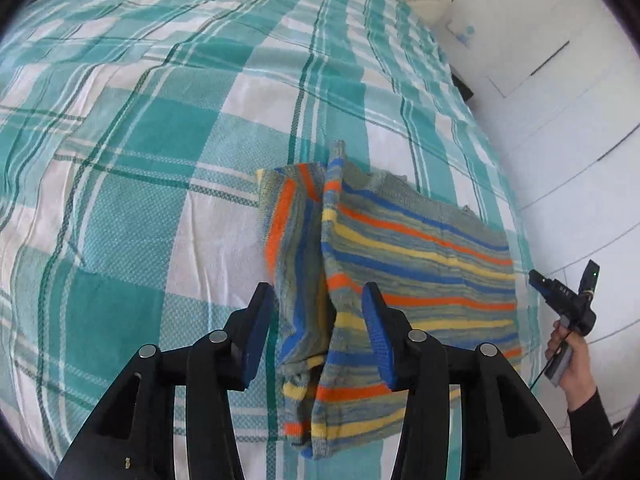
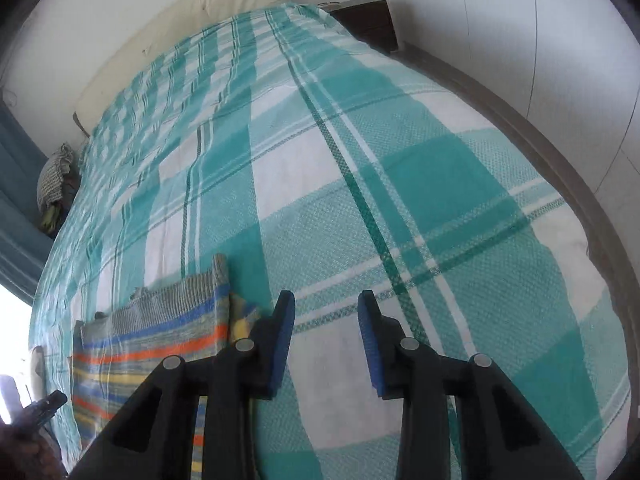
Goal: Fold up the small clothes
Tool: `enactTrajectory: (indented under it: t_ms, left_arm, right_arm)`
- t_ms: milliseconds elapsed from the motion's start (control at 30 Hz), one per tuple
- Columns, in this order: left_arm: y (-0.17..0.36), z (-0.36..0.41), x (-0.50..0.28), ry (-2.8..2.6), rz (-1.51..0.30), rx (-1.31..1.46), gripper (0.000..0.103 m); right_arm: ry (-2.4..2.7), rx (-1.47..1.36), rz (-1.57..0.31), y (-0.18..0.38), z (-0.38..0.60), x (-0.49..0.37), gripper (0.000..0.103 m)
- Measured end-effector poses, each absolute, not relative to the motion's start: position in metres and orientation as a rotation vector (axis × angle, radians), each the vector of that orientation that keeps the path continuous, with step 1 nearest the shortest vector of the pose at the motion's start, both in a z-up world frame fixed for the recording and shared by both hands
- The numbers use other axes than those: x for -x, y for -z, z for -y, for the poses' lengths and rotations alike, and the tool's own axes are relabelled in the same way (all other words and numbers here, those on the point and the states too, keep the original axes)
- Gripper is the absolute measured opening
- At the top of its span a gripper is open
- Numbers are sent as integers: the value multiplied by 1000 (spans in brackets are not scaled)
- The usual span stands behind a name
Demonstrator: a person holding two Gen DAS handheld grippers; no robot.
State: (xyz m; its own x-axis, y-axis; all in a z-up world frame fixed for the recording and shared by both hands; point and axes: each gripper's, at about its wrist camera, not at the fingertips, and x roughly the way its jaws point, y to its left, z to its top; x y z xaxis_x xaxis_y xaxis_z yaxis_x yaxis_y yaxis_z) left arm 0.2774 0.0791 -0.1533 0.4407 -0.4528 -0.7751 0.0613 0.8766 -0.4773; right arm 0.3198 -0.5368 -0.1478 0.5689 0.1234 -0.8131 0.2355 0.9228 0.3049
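Gripper (image 1: 318,300) over sweater (image 1: 400,264) (jaws apart).

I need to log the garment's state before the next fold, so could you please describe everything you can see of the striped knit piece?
The striped knit garment looks like soft wool, grey-green with orange, yellow and blue stripes. It lies flat on the checked teal-and-white bedspread near the bed's edge. One side flap or sleeve is folded in over the body, its stripes running lengthwise and making a raised ridge. The left claw hovers open over that fold without pinching it.
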Motion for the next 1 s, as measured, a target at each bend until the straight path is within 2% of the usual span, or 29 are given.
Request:
enactTrajectory:
  t_ms: [200, 267, 500, 533, 600, 633, 667, 800, 867, 1000]
  left_arm:
    - [167, -50, -237, 445, -1124, 297, 51]
    - [178, -38, -234, 427, -1159, 251, 47]
    - [190, -20, -222, 375, -1194, 194, 45]
    - [192, -17, -222, 381, -1201, 183, 28]
    - [198, -15, -223, 393, -1234, 190, 7]
    - [197, -17, -222, 392, -1231, 204, 5]
    - [193, -20, -219, 406, -1224, 218, 5]
    - [167, -37, -192, 490, -1161, 192, 4]
    - [177, -37, -191, 481, -1196, 173, 4]
    - [202, -33, -197, 451, -1272, 196, 9]
  right_arm:
    - [-344, -472, -1006, 132, 513, -224, 34]
    - [-421, -427, -1025, 132, 494, -203, 34]
    - [-442, -259, -1098, 156, 456, -180, 34]
    - [-449, -246, -1090, 157, 452, -181, 34]
    - [-444, -219, -1077, 159, 445, -188, 30]
    - [-447, -198, -1085, 162, 441, -192, 15]
    - [-443, -175, -1106, 165, 438, -196, 6]
    - [-507, -208, -1129, 149, 444, -183, 6]
    - [-521, -255, -1151, 143, 455, -176, 6]
    - [-448, -219, -1224, 174, 456, -183, 9]
